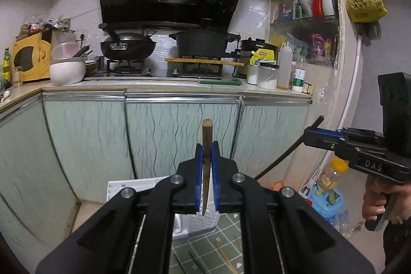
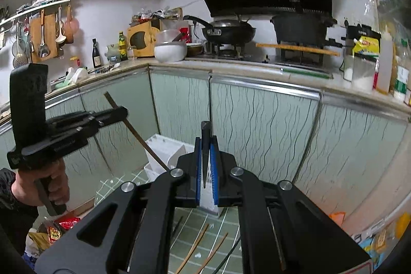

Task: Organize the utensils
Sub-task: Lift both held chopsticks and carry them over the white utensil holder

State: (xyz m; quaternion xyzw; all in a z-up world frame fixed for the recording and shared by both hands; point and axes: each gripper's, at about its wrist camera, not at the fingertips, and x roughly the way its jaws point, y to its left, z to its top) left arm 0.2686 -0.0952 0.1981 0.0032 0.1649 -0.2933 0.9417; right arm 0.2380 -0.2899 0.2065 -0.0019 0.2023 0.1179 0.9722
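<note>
Low in the centre of the left wrist view, the left tongs [image 1: 206, 158] are clamped on a brown wooden chopstick [image 1: 206, 145], which stands nearly upright between the blue pads [image 1: 198, 171], its blunt end pointing toward the pale green cabinet doors [image 1: 84, 138]. At the right edge of that same view, the right tongs [image 1: 312, 131] are closed on a black chopstick [image 1: 285, 157] that slants down to the left. Seen from the right wrist view, this black chopstick [image 2: 205, 145] stands upright in the centre of the frame. Behind both tongs, a white slotted utensil holder [image 2: 167, 153] sits on the green tiled floor [image 2: 226, 222], close to the cabinets. More loose chopsticks [image 2: 195, 245] lie on the tiles at the bottom of the right wrist view. Across the upper part of both views, the table [image 1: 154, 86] carries a black wok [image 1: 128, 45], a dark pot [image 1: 200, 43], a white bowl [image 1: 67, 72] and a yellow microwave [image 1: 29, 58].
</note>
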